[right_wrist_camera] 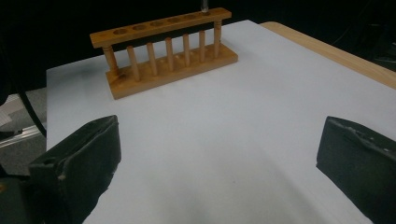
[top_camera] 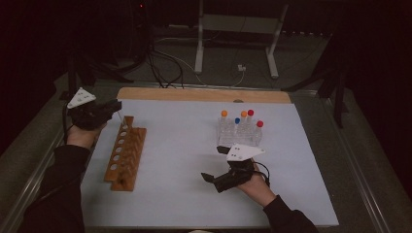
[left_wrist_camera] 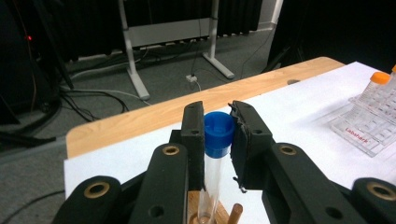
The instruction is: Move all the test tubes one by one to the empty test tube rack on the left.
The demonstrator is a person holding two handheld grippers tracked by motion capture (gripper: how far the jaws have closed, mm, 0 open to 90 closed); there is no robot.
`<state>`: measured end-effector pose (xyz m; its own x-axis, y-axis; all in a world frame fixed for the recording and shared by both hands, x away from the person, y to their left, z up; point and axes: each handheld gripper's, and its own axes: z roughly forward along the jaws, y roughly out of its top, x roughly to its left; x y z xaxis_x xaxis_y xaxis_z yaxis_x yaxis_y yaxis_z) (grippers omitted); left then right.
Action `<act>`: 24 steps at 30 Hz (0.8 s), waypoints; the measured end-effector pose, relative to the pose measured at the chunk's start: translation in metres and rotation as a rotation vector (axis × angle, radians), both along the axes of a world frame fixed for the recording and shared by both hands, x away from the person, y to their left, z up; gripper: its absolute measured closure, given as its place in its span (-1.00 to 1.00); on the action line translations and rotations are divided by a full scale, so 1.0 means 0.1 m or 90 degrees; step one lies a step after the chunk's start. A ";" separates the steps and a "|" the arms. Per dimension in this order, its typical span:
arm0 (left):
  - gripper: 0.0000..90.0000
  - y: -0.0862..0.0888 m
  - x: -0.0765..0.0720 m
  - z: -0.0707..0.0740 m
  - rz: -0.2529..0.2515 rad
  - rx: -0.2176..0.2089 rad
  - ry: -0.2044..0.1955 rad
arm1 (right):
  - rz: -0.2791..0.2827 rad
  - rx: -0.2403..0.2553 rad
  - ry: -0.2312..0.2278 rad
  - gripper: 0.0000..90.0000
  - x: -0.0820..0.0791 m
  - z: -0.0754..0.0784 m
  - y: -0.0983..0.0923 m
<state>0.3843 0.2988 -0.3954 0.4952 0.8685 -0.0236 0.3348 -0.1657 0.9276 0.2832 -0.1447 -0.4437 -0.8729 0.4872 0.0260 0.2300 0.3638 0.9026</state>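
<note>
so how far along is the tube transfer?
Done: nothing seated in the wooden rack yet. In hand: the left gripper holds the blue-capped tube in the rack's end hole. Left: five capped tubes in the clear rack; the right gripper is open.

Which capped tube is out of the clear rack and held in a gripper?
The blue-capped tube between the left gripper's jaws, its lower end in the wooden rack. The other capped tubes, orange, red and another blue, stand in the clear rack.

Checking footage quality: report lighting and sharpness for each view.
High view: dim, surroundings nearly black, only the white mat lit. Left gripper view: the blue-capped tube is sharp, the floor behind is murky. Right gripper view: near black pads are soft, the wooden rack reads clearer.
</note>
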 end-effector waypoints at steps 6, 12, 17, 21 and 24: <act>0.72 -0.01 0.02 -0.17 0.000 -0.005 0.016 | 0.003 -0.001 0.002 -1.00 0.00 0.00 0.00; 0.72 -0.01 0.02 -0.29 0.004 -0.009 0.027 | 0.002 0.002 0.006 -1.00 0.00 0.00 -0.01; 0.72 0.00 0.00 -0.38 0.008 -0.012 0.031 | 0.002 0.000 0.005 -1.00 0.01 0.00 -0.01; 0.72 0.00 0.00 -0.46 0.011 -0.013 0.038 | 0.002 0.001 0.007 -1.00 0.01 0.00 -0.01; 0.72 0.01 -0.01 -0.50 0.013 -0.014 0.038 | 0.003 0.000 0.007 -1.00 0.01 0.00 -0.01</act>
